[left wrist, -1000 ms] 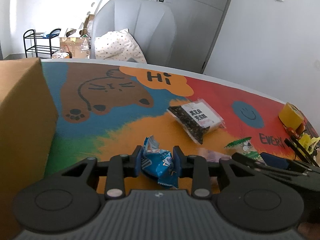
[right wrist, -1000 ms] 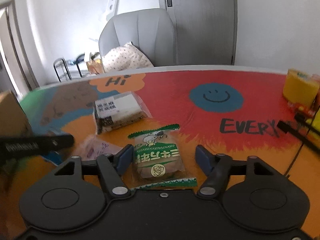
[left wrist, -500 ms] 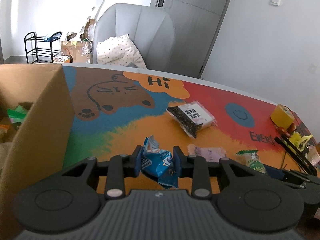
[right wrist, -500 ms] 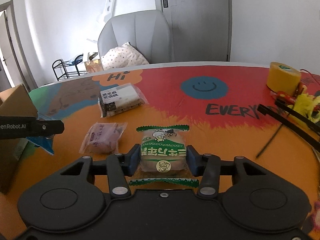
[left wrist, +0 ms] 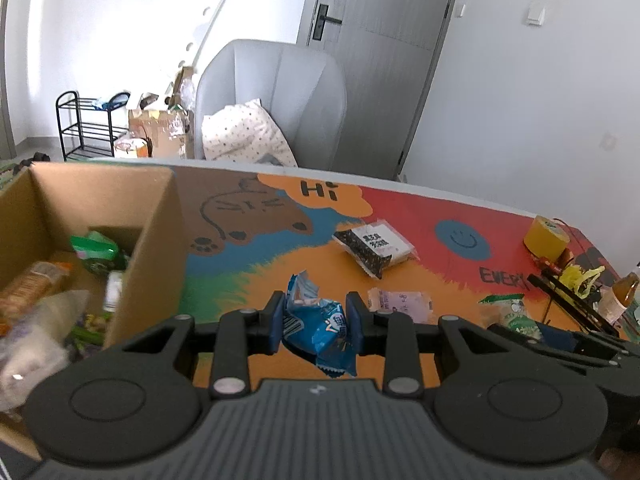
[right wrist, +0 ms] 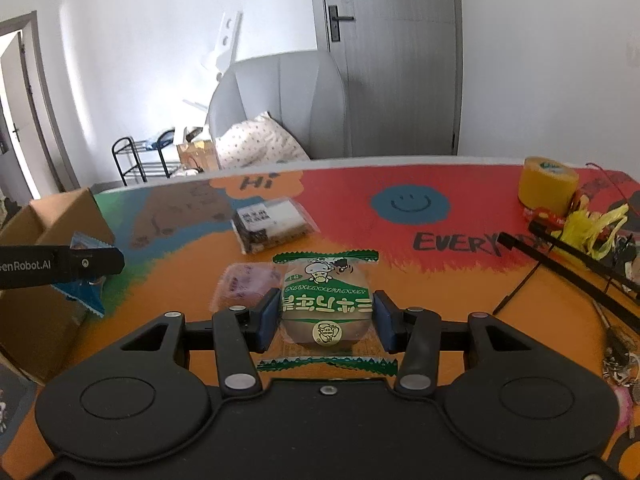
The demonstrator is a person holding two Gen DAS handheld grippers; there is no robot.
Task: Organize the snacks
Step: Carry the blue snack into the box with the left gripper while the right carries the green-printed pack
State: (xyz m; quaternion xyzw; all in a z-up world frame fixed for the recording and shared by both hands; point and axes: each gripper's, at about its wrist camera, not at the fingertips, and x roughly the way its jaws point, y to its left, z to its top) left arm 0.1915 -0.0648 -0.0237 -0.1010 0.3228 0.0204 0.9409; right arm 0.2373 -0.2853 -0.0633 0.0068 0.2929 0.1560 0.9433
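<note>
Cardboard box [left wrist: 120, 240] at nine o'clock in the left wrist view already holds several snacks. The left gripper [left wrist: 316, 322] pinches a blue packet [left wrist: 320, 324] above the counter [left wrist: 280, 276]; a dark pack [left wrist: 374, 246] and a pink pack [left wrist: 400, 301] are left lying at one o'clock. A second ago only the box's outer wall showed; now its inside is open to view.

Right wrist view: the right gripper [right wrist: 326, 316] pinches a green packet [right wrist: 326, 300], its jaws having just closed on it. The counter has dropped away beneath since.
</note>
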